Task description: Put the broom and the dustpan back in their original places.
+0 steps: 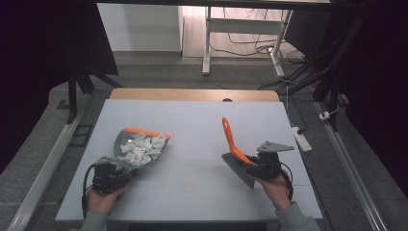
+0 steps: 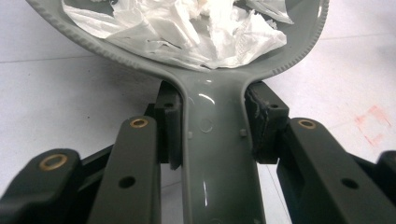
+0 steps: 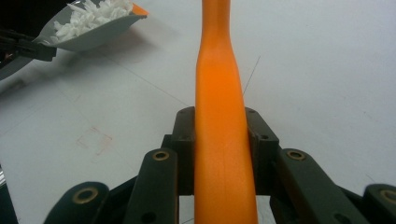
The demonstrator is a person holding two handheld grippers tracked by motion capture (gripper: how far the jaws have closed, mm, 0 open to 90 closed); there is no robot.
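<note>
A grey dustpan point(image 1: 142, 147) with an orange lip, heaped with torn white paper scraps point(image 1: 140, 149), sits at the left of the white surface point(image 1: 192, 120). The left gripper point(image 1: 111, 174) has its jaws clamped on the pan's handle. Well apart at the right, the right gripper point(image 1: 262, 166) has its jaws closed around an orange-handled brush point(image 1: 233, 144), bristles near the surface.

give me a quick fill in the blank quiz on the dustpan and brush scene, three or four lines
1. The left gripper is shut on the ____ of the grey dustpan.
2. The dustpan holds torn white ____.
3. The brush in the right gripper has a handle coloured ____.
4. The dustpan's front lip is coloured ____.

Missing words: handle; paper; orange; orange
</note>
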